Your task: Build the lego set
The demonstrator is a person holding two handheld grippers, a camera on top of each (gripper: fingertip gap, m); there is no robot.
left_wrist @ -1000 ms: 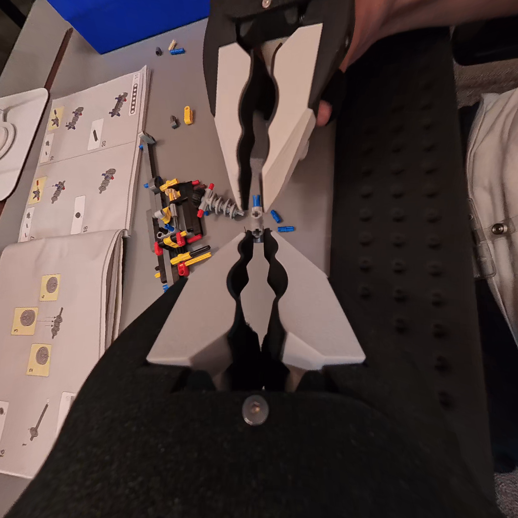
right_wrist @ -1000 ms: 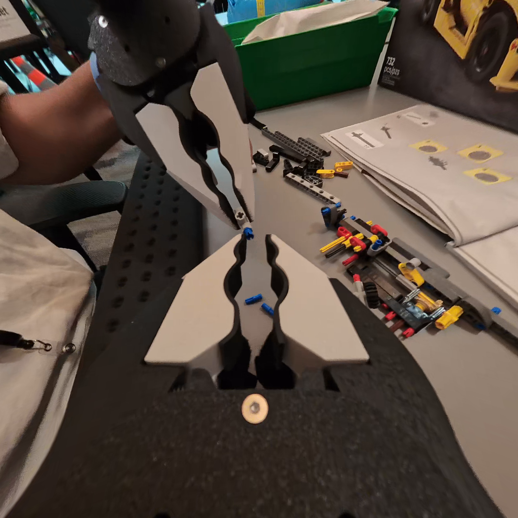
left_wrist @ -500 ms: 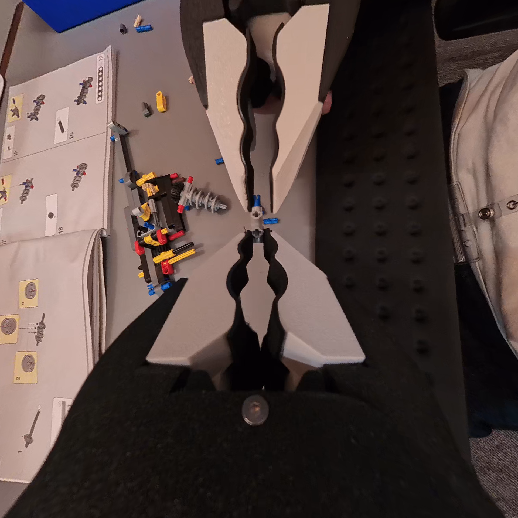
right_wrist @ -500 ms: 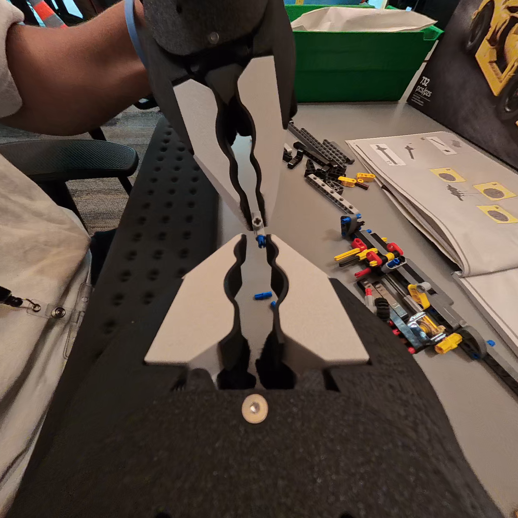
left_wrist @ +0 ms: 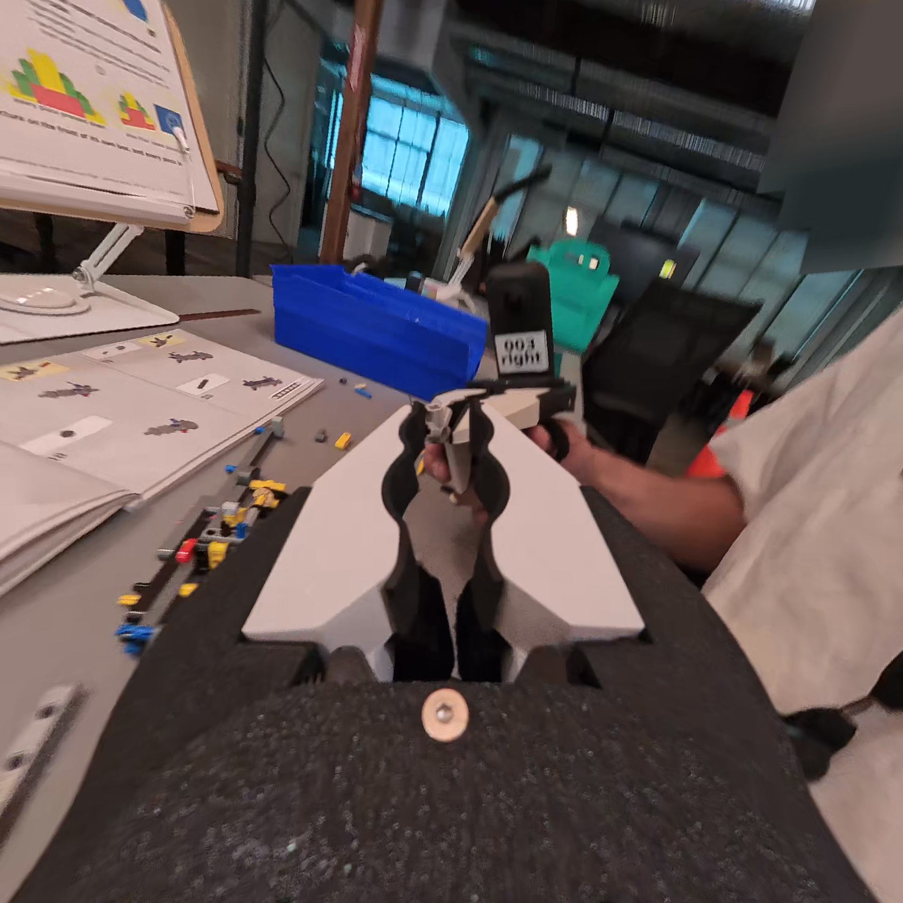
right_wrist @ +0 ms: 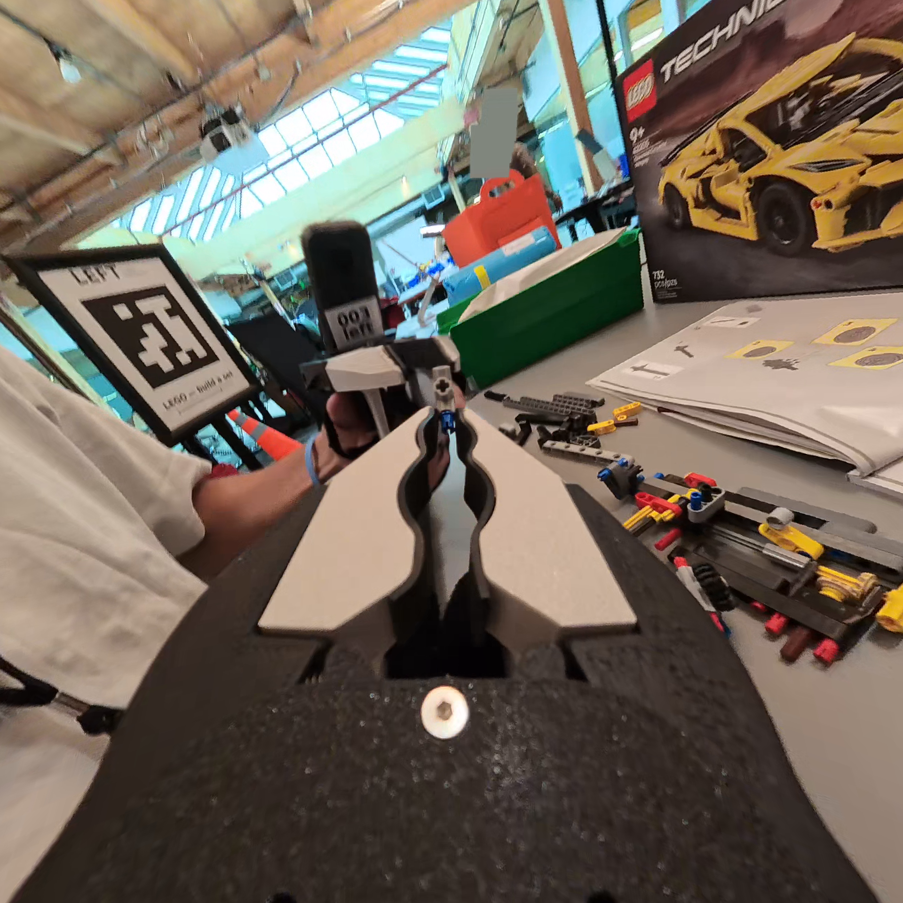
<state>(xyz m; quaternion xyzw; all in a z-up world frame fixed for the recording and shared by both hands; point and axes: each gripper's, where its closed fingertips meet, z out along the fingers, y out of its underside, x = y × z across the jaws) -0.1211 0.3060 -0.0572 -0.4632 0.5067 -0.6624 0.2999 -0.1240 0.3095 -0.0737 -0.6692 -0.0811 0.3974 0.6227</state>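
In the left wrist view my left gripper is shut on a small light-grey connector, held up in the air above the grey table. In the right wrist view my right gripper is shut on a blue pin. The pin's end meets the bottom of the grey connector, so the two grippers stand tip to tip. The opposite gripper's fingers and the hand that holds it show just behind each tip.
A partly built black, yellow and red chassis lies on the table beside the open instruction booklet. Loose black beams, a green bin, a blue bin and the set box stand farther back. My two grippers' fingertips are within a few centimetres of each other.
Both grippers have lifted and tipped from pointing down at the table to nearly level. They still hold the connector and the pin tip to tip.
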